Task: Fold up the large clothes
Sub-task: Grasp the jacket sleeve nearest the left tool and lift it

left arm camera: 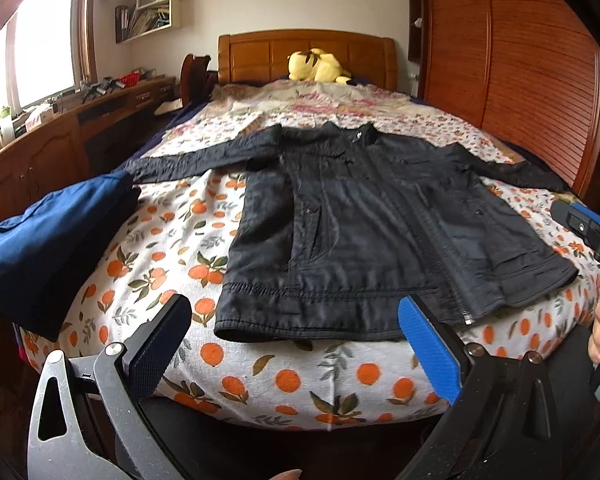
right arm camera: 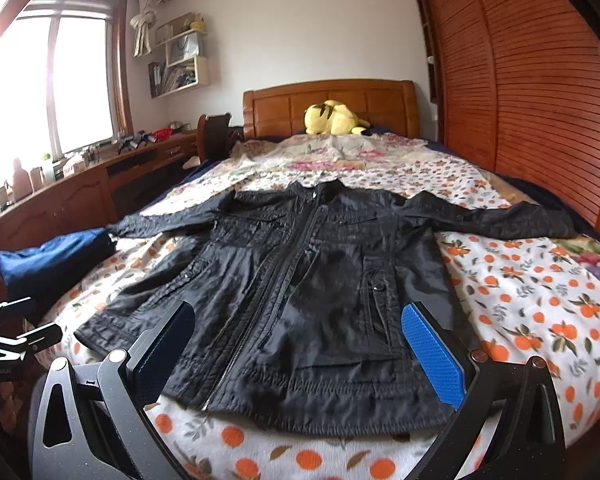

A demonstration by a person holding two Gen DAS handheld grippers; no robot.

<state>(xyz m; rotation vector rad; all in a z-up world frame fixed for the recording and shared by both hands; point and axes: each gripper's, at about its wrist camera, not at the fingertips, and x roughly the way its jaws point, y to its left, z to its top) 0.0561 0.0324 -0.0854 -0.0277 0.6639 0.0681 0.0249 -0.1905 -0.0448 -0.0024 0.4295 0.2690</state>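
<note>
Black jacket (right arm camera: pixel 300 280) spread flat on bed (right arm camera: pixel 540 300), 2 tongs (left arm camera: pixel 296 344) (right arm camera: pixel 300 352) agape

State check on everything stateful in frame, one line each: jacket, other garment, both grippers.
black jacket: spread flat on the bed, front up, zipped, both sleeves out sideways, unfolded
blue garment: folded, at the bed's left edge, beside the jacket's sleeve end
left gripper: open, empty, just short of the jacket's hem
right gripper: open, empty, over the jacket's lower part, contact unclear
yellow plush toy: lying by the headboard
</note>
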